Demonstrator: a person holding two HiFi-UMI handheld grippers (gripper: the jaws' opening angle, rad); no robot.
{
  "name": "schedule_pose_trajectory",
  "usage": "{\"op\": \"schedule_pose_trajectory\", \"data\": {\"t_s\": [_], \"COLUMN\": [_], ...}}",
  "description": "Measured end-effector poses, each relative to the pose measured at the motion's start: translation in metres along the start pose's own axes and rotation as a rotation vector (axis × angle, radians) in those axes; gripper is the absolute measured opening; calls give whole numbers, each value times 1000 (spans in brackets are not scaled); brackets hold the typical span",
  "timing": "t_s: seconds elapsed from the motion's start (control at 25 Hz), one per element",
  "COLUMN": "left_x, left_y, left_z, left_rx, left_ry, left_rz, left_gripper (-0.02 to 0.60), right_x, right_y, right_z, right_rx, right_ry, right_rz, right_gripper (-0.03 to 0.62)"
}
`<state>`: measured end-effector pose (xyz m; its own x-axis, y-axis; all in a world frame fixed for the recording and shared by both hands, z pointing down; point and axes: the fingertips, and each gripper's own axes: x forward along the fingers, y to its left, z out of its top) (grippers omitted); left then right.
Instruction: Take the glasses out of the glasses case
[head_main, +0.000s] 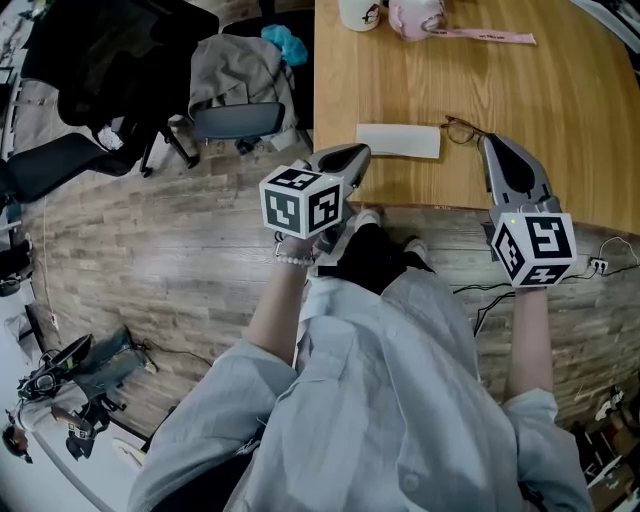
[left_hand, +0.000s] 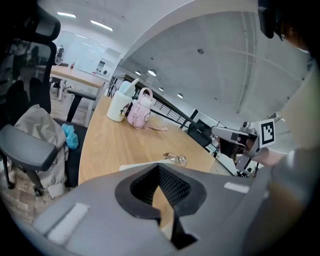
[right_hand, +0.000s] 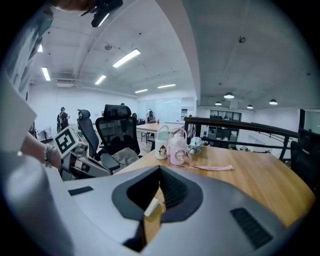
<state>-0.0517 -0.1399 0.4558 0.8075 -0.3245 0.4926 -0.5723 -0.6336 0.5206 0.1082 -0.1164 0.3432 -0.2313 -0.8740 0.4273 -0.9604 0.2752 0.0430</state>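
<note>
Wood-topped bench (head_main: 560, 110) in an open office carries a white glasses case (head_main: 398, 141) beside the glasses (head_main: 462, 130); left gripper (head_main: 356, 154) and right gripper (head_main: 489, 142) hover closed, empty.

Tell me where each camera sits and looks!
Head view: on the person's head, looking down at the table, forearms, left gripper and right gripper.
Left gripper view: rides the left gripper, facing the glasses past its shut fingers.
Right gripper view: rides the right gripper, facing the pink bottle past its shut fingers.
Both gripper views share the pink bottle.
</note>
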Motion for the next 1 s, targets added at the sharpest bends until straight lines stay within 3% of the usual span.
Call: {"op": "schedule_pose_trajectory", "data": {"t_s": [0.44,1.0], "left_x": [-39,-86], "left_y": [-74,-166], "left_z": [50,44], "left_rx": [160,172], "left_ry": [-225,-374], "left_rz": [112,236], "left_gripper": [3,3], "right_x": [-75,-157], "right_y": [-27,-46], "right_z": [8,-3], "right_rx": [12,24], "right_ry": [-127,-260], "right_rz": [22,64], "right_gripper": [2,1]}}
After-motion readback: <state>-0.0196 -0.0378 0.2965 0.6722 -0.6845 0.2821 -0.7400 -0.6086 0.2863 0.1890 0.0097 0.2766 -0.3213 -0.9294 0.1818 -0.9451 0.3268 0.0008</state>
